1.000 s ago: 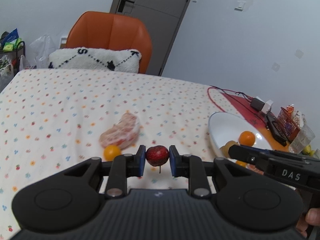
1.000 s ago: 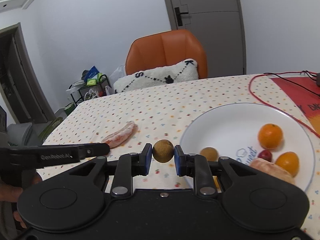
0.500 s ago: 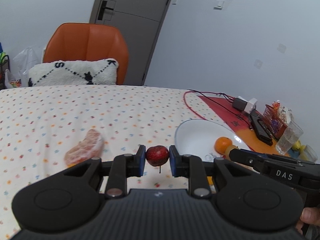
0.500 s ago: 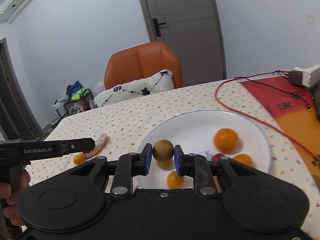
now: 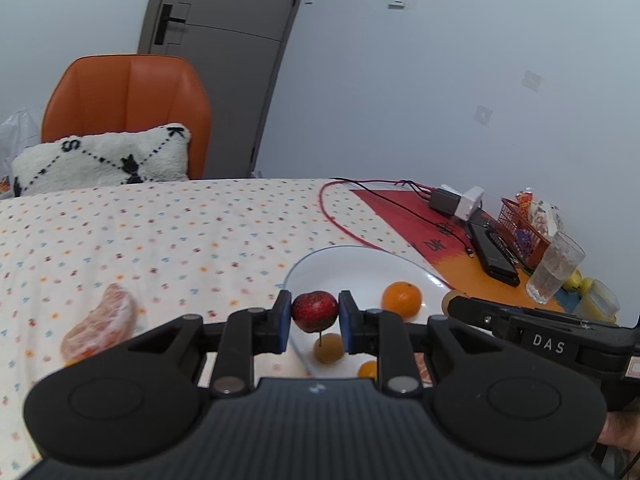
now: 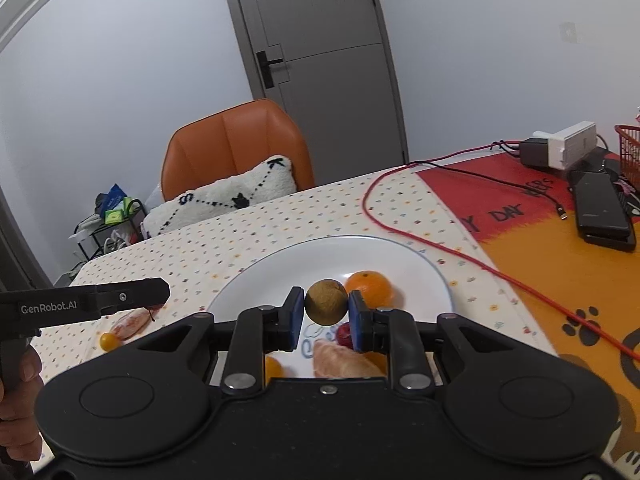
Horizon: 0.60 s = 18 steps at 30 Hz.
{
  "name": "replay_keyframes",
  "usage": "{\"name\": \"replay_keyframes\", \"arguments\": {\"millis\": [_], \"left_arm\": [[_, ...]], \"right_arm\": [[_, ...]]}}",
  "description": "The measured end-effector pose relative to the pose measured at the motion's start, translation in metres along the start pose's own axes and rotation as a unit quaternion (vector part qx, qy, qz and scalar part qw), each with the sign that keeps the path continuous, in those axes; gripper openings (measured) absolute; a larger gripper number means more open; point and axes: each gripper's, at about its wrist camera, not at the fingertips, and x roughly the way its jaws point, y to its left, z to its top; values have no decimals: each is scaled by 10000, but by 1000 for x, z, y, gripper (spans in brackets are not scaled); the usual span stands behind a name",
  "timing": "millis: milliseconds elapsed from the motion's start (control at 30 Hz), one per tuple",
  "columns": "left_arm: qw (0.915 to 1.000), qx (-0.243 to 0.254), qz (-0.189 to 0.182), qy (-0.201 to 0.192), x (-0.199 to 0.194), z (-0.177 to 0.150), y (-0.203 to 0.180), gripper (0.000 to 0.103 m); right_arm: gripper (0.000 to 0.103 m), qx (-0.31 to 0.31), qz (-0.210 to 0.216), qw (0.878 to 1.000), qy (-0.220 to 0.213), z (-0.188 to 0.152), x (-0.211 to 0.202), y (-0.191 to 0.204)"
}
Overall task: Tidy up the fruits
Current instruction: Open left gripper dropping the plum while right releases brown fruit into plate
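My left gripper (image 5: 314, 318) is shut on a small dark red fruit (image 5: 314, 311) with a stem, held above the near left rim of the white plate (image 5: 352, 260). My right gripper (image 6: 326, 318) is shut on a round brown fruit (image 6: 326, 307), held over the white plate (image 6: 280, 272). On the plate lie an orange (image 6: 368, 289), a peeled citrus piece (image 6: 340, 360), a small red fruit (image 6: 343, 334) and a small yellow-orange fruit (image 6: 273, 366). A peeled citrus segment (image 5: 100, 320) and a small orange fruit (image 6: 109, 341) lie on the dotted tablecloth left of the plate.
A red cable (image 6: 440, 248) loops past the plate's right side. A black device (image 6: 600, 208), chargers (image 6: 560, 148), a red basket (image 5: 524, 228) and a glass (image 5: 554, 266) stand at the right. An orange chair (image 5: 124, 108) with a pillow (image 5: 100, 158) is behind the table.
Both grippers have moved right toward and over the plate, each still holding its fruit. The plate now fills more of both views.
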Motion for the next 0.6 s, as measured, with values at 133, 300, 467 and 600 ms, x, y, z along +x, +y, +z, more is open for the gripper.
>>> {"name": "replay_keyframes", "arguments": {"millis": [133, 300, 467, 600], "left_arm": [[9999, 66, -95, 38, 9, 3, -9, 23], [9996, 133, -222, 101, 20, 6, -22, 23], [9991, 111, -352, 202, 27, 6, -31, 26], [9993, 73, -263, 244, 25, 5, -24, 29]], "right_arm": [[22, 73, -99, 9999, -33, 1, -1, -8], [22, 148, -199, 9997, -81, 5, -3, -18], [22, 162, -247, 9995, -111, 8, -4, -22], [22, 200, -277, 9994, -113, 10, -2, -26]]}}
